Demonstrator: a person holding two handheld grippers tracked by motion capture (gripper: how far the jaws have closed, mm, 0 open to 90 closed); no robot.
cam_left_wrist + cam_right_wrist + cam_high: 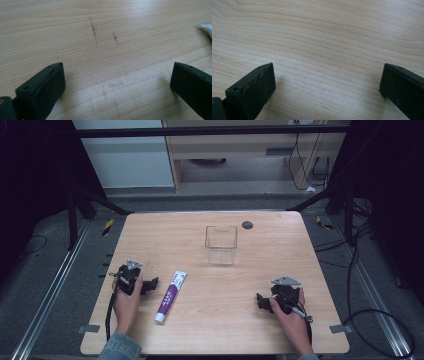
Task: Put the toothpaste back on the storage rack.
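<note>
As I read the high view, the left gripper (148, 285) rests on the worktop (260, 330) at the near left, held in my left hand (127, 302), and the right gripper (262, 301) rests at the near right in my right hand (290, 317). The toothpaste tube (170, 296), white with a purple body, lies flat just beside the left gripper, on its inner side, cap end toward me. It touches neither gripper. A clear plastic box (220, 245) stands upright past the centre of the worktop, well apart from both grippers. A small dark disc (247, 225) sits near the far edge.

In the left gripper view, I see the jaws spread wide with bare wood between them. Faint dark scuff marks (93, 28) cross the grain ahead. One white end of the toothpaste tube (207, 28) enters at the right edge, clear of the jaws.

In the right gripper view, the jaws of the right gripper (327, 80) are likewise spread wide, over bare wood.
</note>
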